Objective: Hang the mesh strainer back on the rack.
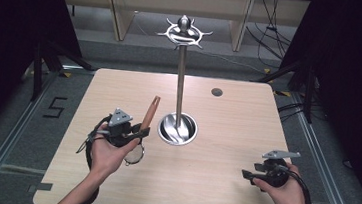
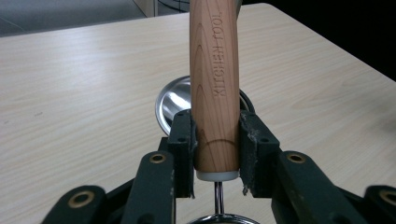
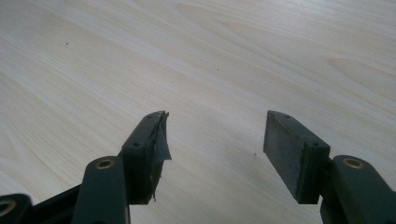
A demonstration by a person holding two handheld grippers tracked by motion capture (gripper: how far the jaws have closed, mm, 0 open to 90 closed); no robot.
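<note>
Lettering on wooden handle [image 2: 214, 88] between left tongs [image 2: 215, 140] pads

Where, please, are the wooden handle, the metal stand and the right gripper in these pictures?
wooden handle [image 2: 214, 84], left gripper view, mid-shaft above the pads.
metal stand [image 1: 180, 89], high view, its upright pole.
right gripper [image 3: 215, 140], right gripper view, gap between its open jaws.

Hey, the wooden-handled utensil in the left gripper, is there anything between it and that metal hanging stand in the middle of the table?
Nothing visible stands in the way. The left gripper is shut on the wooden handle, and in the high view only bare table lies between the handle and the stand. The right gripper sits open, far off to the side.
</note>
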